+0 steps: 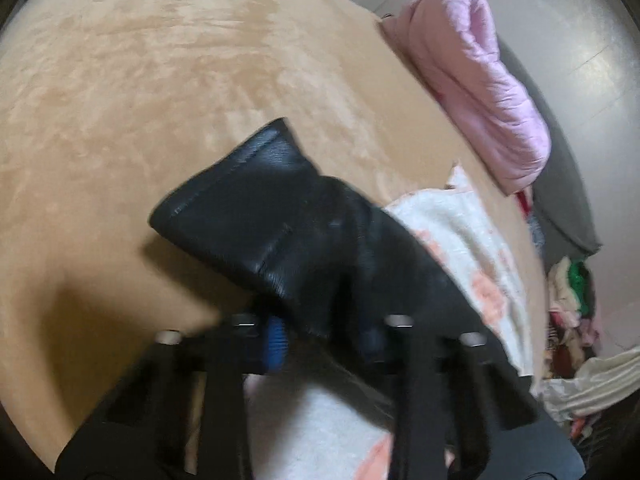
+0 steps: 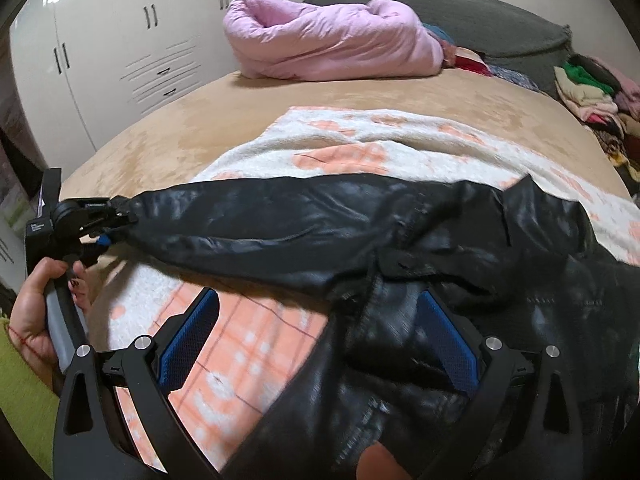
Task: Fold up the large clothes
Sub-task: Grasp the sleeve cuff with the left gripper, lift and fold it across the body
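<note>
Black glossy leather-look jacket (image 2: 400, 240) lies across the peach-checked blanket (image 2: 360, 152) on the bed, your left gripper (image 2: 120, 216) clamping its sleeve cuff taut for folding, right gripper (image 2: 320, 344) jaws wide open.

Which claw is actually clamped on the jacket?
The left claw, pinching the sleeve cuff of the jacket. The right claw gapes open over it.

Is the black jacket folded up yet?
Not yet. The jacket lies spread on the blanket, one sleeve stretched out sideways, its cuff pinched by the left gripper.
</note>
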`<state>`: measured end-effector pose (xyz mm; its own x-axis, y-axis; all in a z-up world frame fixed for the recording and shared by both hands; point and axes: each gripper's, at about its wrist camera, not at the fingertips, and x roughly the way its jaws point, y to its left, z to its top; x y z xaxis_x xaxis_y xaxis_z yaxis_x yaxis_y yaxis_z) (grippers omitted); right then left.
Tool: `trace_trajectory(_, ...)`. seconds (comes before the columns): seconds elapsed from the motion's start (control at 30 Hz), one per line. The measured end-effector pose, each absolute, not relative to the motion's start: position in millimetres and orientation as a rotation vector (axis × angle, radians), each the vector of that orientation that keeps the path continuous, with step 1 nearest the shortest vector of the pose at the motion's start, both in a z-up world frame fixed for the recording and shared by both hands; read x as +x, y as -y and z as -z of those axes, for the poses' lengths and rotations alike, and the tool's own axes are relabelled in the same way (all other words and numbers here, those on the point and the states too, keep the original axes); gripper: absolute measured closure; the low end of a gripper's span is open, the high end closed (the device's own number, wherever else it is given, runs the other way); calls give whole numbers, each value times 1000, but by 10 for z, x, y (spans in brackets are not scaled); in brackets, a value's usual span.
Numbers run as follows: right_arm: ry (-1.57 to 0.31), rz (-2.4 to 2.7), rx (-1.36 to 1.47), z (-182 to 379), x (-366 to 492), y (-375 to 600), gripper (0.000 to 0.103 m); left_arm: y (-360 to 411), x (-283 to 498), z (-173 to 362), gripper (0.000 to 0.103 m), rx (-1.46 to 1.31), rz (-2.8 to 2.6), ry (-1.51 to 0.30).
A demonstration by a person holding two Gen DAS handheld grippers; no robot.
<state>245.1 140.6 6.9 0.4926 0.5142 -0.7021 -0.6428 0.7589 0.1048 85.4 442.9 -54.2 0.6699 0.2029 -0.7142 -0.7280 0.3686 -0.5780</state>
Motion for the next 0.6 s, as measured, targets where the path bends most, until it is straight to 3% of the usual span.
trace_trajectory(0.17,-762,-675,-149,-117,2395,-1133,4,-4202,828,116,102,-933,-558,-463)
trace_trajectory(0.6,-768,-527,0,-49,2195,-82,4,-3239,986,-801,102,-726,-263,-285)
